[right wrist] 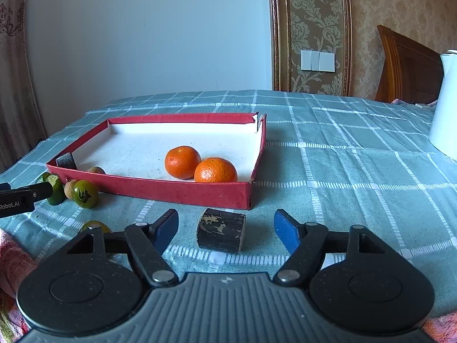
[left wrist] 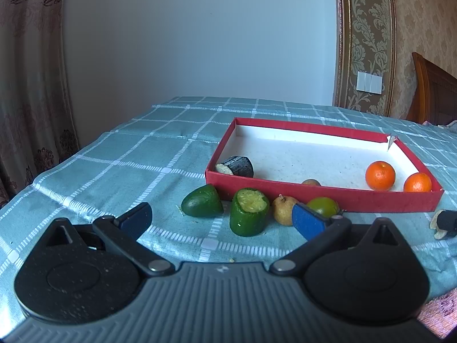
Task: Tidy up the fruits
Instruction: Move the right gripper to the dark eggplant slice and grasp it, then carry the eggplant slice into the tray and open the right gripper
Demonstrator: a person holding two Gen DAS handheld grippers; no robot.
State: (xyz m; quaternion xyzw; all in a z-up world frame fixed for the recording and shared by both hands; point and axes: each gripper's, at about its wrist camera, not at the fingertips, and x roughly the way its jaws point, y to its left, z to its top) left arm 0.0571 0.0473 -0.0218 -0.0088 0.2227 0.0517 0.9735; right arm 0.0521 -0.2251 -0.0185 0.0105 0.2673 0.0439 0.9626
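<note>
Black-skinned and cut flat at both ends, the dark fruit chunk (right wrist: 221, 233) lies on the checked cloth of the bench (right wrist: 357, 171), just in front of the red box (right wrist: 160, 190), between the spread fingers of the right gripper (right wrist: 225, 228), which do not touch it. It looks light and probably soft, its skin scuffed pale; taking it across the curved flanks should be safest, squeezing gently. Two oranges (right wrist: 200, 165) sit in the box already. The left gripper (left wrist: 222, 220) has its fingers spread too, empty, near a green cut piece (left wrist: 248, 214).
</note>
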